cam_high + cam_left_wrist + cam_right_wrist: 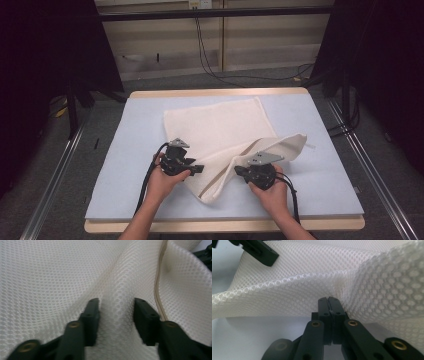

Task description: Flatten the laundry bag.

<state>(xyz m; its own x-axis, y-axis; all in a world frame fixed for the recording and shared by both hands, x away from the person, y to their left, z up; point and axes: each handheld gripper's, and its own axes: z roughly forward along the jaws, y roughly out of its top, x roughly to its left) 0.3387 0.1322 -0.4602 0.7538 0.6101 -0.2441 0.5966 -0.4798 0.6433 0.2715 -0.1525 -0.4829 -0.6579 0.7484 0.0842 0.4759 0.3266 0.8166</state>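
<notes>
The white mesh cloth [220, 135] lies on the pale blue table [135, 150]. The right claw [329, 305] pinches its edge tight, while the left claw [116, 312] sits half open around a fold, not yet squeezing it. If the left claw lifts now, the fold could slip out.

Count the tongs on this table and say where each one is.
2. The left tongs sit at the cloth's near left edge, a fold between their open jaws. The right tongs are clamped on the lifted near right part.

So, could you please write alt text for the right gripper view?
The right gripper is shut on the edge of a white mesh cloth, lifting it off the pale blue table pad. The left gripper's black jaw shows at top left.
</notes>
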